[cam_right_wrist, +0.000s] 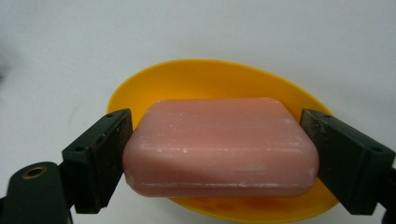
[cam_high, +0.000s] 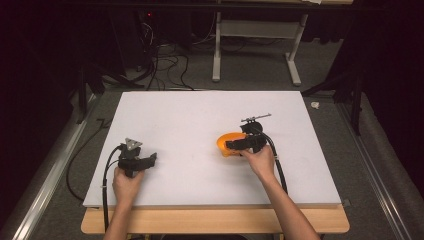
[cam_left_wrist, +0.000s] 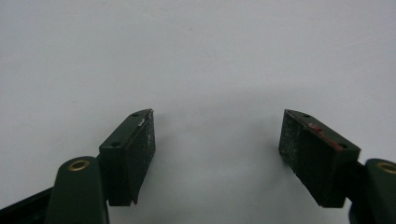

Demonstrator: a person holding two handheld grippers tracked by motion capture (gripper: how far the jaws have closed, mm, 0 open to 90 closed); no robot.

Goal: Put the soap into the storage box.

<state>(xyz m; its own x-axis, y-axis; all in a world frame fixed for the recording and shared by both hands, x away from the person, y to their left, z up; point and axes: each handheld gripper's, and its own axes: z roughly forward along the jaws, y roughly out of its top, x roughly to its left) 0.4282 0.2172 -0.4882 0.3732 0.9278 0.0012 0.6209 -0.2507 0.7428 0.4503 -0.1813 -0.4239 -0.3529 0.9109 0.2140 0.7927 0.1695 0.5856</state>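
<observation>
Nearest me, at the table's front edge, the person's two forearms come in. On the left, the left gripper [cam_high: 151, 159] rests low over the white tabletop [cam_high: 190, 120], its jaws spread wide with nothing but bare surface between the pads [cam_left_wrist: 140, 149]. Over to the right, the right gripper [cam_right_wrist: 219, 140] has its jaws pressed against both ends of a pink bar of soap [cam_right_wrist: 219, 147], pinching it above the orange dish [cam_high: 225, 142] right of centre.

A lab-like recording room: dark curtained walls, cables [cam_high: 165, 65] on the floor, a bare white table [cam_high: 190, 120] and a metal stand [cam_high: 255, 47] beyond the grippers.
</observation>
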